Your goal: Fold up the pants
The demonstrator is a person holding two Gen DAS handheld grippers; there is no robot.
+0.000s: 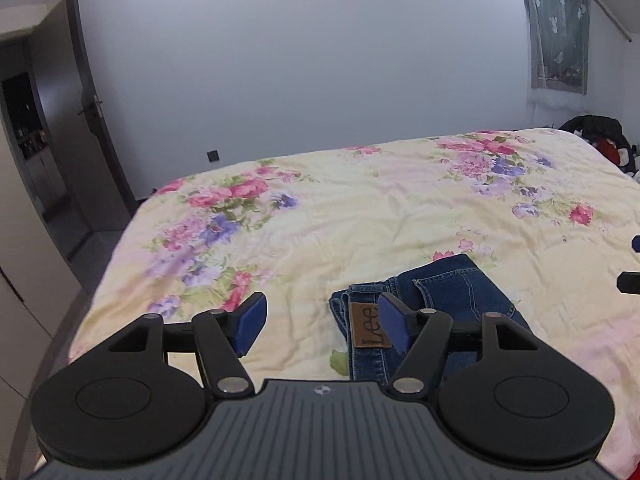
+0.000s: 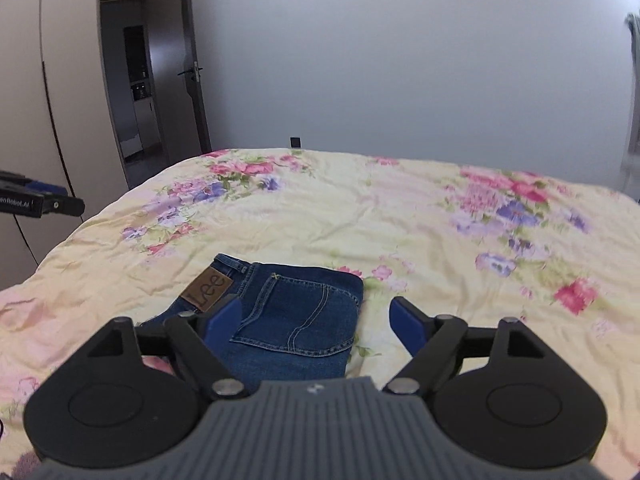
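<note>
Denim: one folded jeans [image 2: 292, 320], two parted hand-held grippers [image 1: 320, 326] [image 2: 316, 322].

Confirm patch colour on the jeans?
Brown patch with dark "Lee" lettering, on blue jeans. Clearest in the right wrist view.

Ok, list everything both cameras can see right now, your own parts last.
jeans: one, dark blue, folded compactly on the near part of the bed, back pocket up
Lee patch: one, brown, on the waistband
bedspread: one, cream with pink and purple flowers, covering the bed
door: one, dark, open, far left
curtain: one, green, far right wall
wall socket: one, black, behind the bed
dark clothes pile: far right bed edge
left tool: open, empty
right tool: open, empty
</note>
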